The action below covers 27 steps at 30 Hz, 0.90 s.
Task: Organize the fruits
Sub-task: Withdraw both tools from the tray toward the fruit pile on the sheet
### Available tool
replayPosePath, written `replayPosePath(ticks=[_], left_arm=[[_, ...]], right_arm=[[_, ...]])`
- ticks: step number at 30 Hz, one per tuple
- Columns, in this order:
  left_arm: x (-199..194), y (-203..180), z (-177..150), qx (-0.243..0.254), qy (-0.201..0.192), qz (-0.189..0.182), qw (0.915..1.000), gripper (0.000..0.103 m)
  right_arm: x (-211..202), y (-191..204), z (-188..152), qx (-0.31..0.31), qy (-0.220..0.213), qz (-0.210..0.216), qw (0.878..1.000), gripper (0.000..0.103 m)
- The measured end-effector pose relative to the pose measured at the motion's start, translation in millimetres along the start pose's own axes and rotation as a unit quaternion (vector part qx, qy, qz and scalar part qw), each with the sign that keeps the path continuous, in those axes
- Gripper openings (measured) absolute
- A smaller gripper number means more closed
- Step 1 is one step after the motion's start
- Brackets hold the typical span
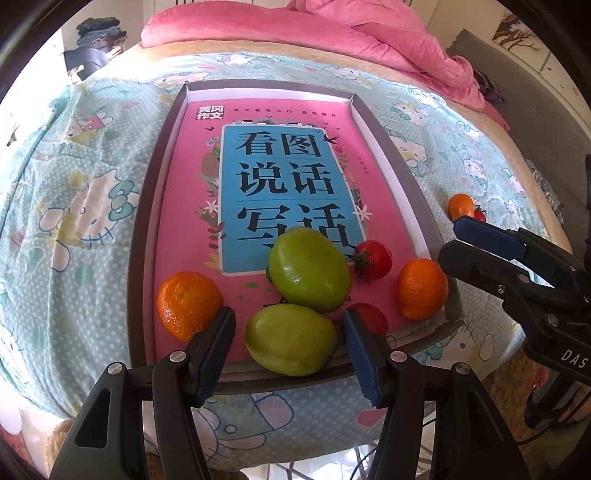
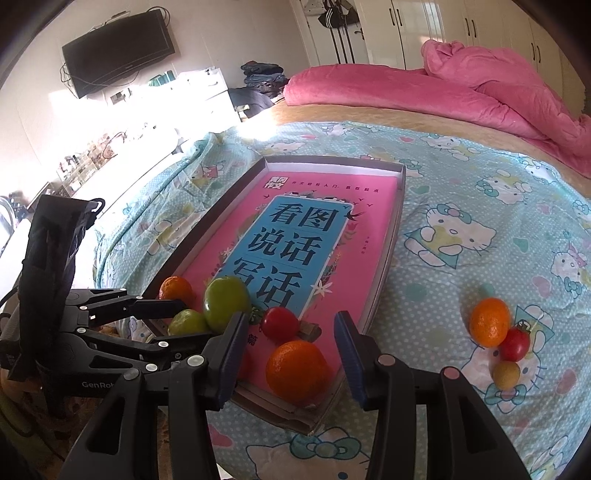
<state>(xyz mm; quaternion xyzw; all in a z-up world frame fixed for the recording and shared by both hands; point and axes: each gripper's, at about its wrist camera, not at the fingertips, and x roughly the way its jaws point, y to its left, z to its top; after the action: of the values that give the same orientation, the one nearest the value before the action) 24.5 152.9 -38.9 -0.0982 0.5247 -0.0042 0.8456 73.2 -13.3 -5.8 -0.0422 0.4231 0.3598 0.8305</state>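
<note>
Left gripper (image 1: 288,332) open, straddling green fruit (image 1: 291,341) at tray (image 1: 147,221) near edge, ungripped; could roll off onto bedsheet (image 1: 74,184).

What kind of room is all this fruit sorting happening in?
Most likely a bedroom: the fruit tray sits on a bed with a cartoon-cat sheet, a crumpled pink duvet lies at its far end, and white wardrobe doors line the wall.

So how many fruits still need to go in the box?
Six fruits sit in the shallow grey box already. The open left gripper straddles a green fruit there. Outside remain three: an orange tangerine, red tomato and small yellow fruit.
</note>
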Motion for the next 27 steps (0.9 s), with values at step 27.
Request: replayPosePath(ticks=[27], left_arm=[[-47, -23, 10, 0.017, -0.074, -0.018, 0.9969, 0.074]], right_arm=[[-38, -25, -6, 0.023, -0.056, -0.021, 0.998, 0.061]])
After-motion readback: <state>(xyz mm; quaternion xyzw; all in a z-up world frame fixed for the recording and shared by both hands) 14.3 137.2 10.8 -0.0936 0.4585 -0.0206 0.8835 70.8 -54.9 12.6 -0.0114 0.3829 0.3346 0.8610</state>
